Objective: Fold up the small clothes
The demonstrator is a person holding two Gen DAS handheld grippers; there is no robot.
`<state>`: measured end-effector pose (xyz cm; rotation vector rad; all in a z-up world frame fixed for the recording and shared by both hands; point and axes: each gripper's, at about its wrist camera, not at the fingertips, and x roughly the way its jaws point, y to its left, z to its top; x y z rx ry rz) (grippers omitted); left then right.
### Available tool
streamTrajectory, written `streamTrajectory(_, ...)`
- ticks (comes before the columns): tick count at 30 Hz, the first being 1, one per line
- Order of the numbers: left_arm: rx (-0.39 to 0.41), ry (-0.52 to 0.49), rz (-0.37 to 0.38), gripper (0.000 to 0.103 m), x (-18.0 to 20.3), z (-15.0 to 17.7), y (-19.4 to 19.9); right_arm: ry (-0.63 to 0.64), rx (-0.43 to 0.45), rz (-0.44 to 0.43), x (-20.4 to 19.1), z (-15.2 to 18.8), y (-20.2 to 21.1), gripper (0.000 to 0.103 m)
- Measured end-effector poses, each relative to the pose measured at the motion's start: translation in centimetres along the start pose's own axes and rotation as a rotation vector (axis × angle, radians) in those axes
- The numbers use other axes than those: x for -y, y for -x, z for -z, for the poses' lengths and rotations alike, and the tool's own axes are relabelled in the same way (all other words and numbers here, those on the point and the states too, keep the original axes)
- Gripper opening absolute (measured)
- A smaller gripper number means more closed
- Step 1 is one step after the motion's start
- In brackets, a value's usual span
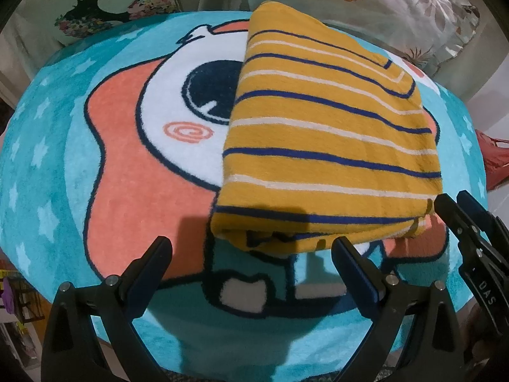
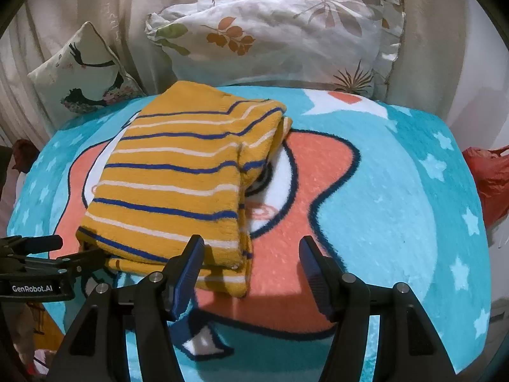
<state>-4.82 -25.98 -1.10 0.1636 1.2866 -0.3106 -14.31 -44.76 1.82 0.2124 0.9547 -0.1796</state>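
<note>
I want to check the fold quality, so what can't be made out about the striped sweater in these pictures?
- Layers inside the folded mustard-yellow knit sweater with blue and white stripes: both views, covered by its top panel.
- Sweater's near edge: right wrist view, partly behind a finger of the open right gripper.
- Cartoon face on the turquoise plush blanket: under the sweater.

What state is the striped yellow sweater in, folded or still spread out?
Folded. The sweater lies as a compact stack on the blanket, doubled layers showing at its near edge; both grippers stand open, holding nothing.
</note>
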Motion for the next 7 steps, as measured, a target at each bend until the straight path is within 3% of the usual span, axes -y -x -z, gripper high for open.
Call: streamTrajectory(7, 0.031, -0.024, 0.020, 0.100, 0.58, -0.07, 0.68, -0.018, -0.005, -0.018, 0.64, 0.07, -0.43, 0.067)
